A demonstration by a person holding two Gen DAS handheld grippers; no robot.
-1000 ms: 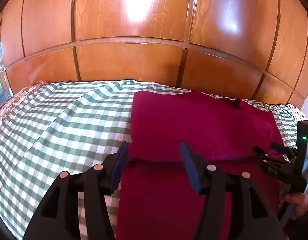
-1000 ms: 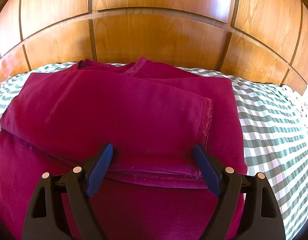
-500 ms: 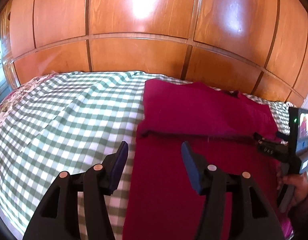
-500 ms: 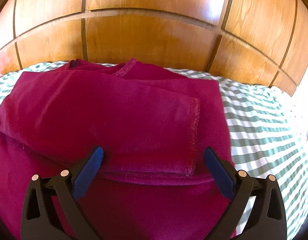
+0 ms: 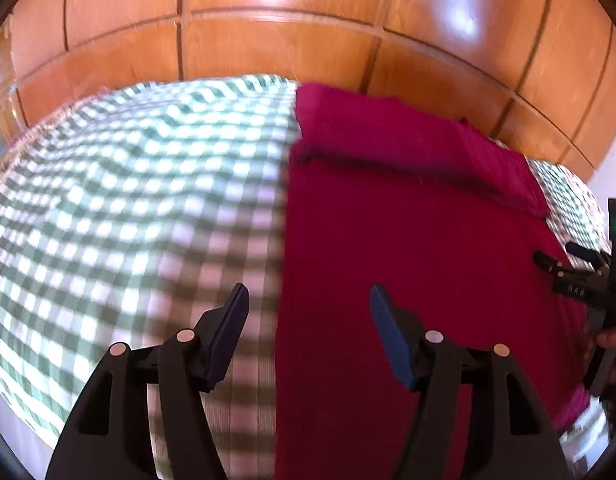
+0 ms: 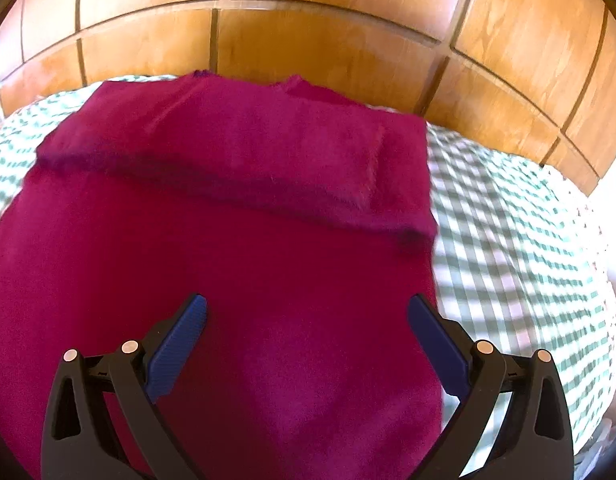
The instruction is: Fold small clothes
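- The magenta garment lies flat on the bed, its far part folded over towards the near side, in front of the wooden panelling.
- The left gripper hangs over the garment's left edge; its fingers have just been spreading, with nothing pinched between them.
- The right gripper hovers above the cloth near its right edge, fingers spread wide, pinching nothing.

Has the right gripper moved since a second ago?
Yes. The right gripper has pulled back toward the near edge: the garment's folded edge, earlier between its fingers, now lies well ahead. Its jaws have just opened wider, empty.
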